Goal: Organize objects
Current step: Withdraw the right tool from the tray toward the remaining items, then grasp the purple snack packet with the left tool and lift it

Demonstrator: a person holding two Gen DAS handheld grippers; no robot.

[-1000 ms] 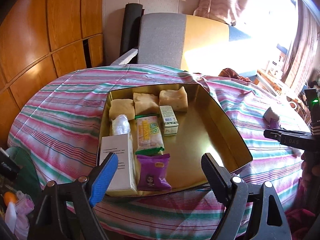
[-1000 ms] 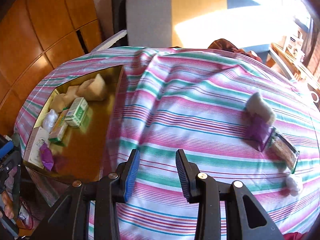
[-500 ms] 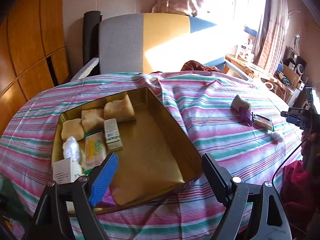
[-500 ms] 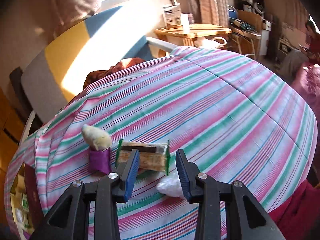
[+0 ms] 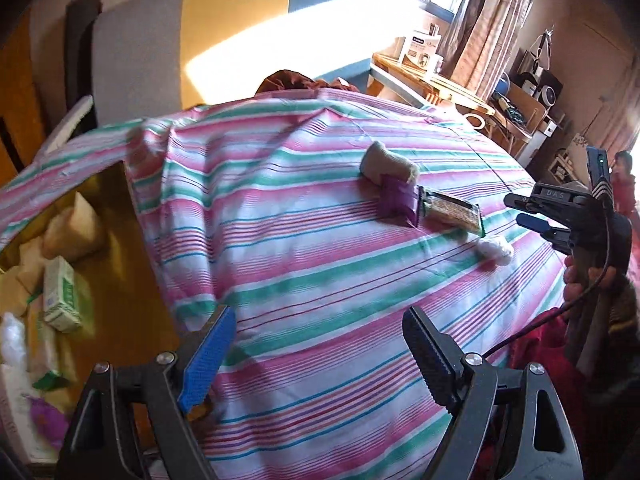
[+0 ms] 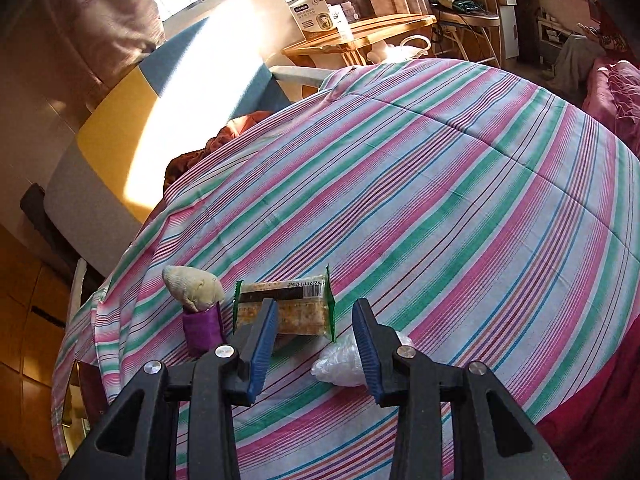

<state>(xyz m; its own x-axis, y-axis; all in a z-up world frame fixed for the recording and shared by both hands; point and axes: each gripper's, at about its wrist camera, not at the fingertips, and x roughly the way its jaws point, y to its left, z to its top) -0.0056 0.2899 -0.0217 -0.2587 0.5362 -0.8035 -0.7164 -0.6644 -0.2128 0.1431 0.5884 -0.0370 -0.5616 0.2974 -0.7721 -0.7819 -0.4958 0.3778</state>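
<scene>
Crinkly plastic wrappers wait on the striped cloth (image 6: pixel 440 200), off to the right of the gold tray (image 5: pixel 132 280).

The cracker packet (image 6: pixel 286 304) lies just beyond the right gripper (image 6: pixel 314 340), whose jaws stand narrow and empty; beside it sit a purple sachet (image 6: pixel 202 330), a beige lump (image 6: pixel 192 282) and a clear wad (image 6: pixel 340 360). The packet looks light, slippery and crushable, best pinched across its short sides. The left gripper (image 5: pixel 316 356) gapes wide, holding nothing. Only its view shows the tray's contents at the left; only the right view shows the packet's barcode close up.
</scene>
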